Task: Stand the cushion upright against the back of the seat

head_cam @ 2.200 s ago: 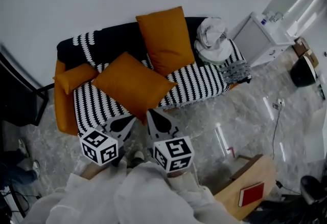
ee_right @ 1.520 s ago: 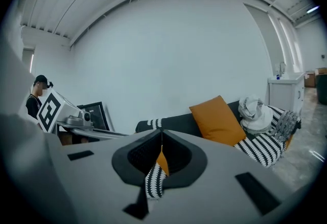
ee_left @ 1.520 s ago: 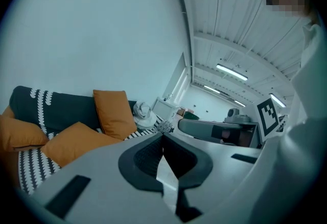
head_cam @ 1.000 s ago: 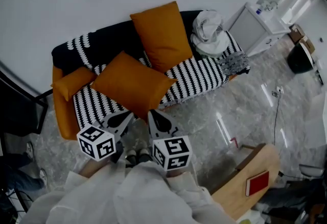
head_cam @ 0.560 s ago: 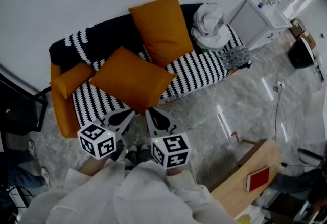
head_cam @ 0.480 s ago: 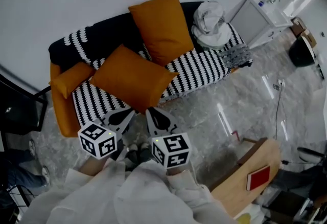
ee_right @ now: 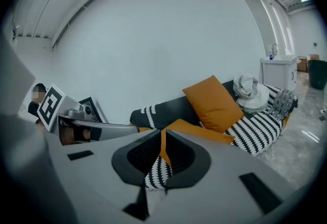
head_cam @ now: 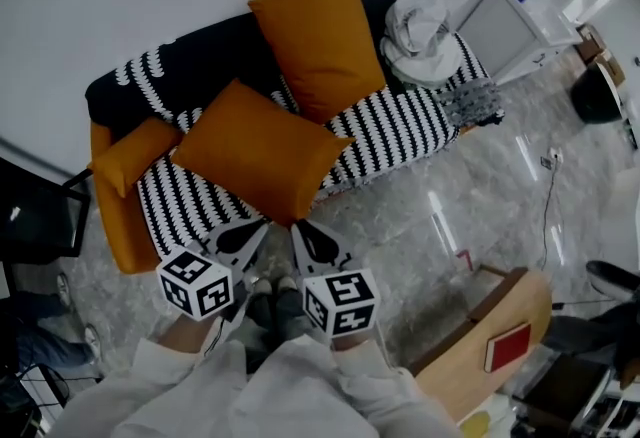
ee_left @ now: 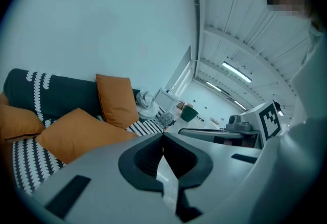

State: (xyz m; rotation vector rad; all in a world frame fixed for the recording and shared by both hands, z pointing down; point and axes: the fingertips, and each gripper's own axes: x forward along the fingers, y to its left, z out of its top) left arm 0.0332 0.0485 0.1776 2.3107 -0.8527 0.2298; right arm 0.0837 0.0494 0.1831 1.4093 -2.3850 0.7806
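Observation:
A large orange cushion (head_cam: 258, 148) lies flat on the striped seat of the sofa (head_cam: 390, 138), one corner over the front edge. It also shows in the left gripper view (ee_left: 76, 132) and the right gripper view (ee_right: 204, 134). A second orange cushion (head_cam: 318, 41) stands upright against the black backrest. My left gripper (head_cam: 258, 226) and right gripper (head_cam: 297, 226) hover side by side just in front of the flat cushion's front corner, not touching it. Both are shut with nothing between the jaws, as the left gripper (ee_left: 163, 137) and right gripper (ee_right: 163, 135) show close up.
A small orange cushion (head_cam: 130, 154) rests at the sofa's left arm. A white cloth bundle (head_cam: 420, 21) and a grey textured item (head_cam: 470, 106) sit at its right end. A white cabinet (head_cam: 510, 26) stands beyond. A wooden table (head_cam: 470, 366) with a red book (head_cam: 505, 346) is at my right.
Both grippers have sunk and edged toward the flat cushion's front corner. The sofa sits higher in the head view. The jaws stay shut and the cushions have not moved.

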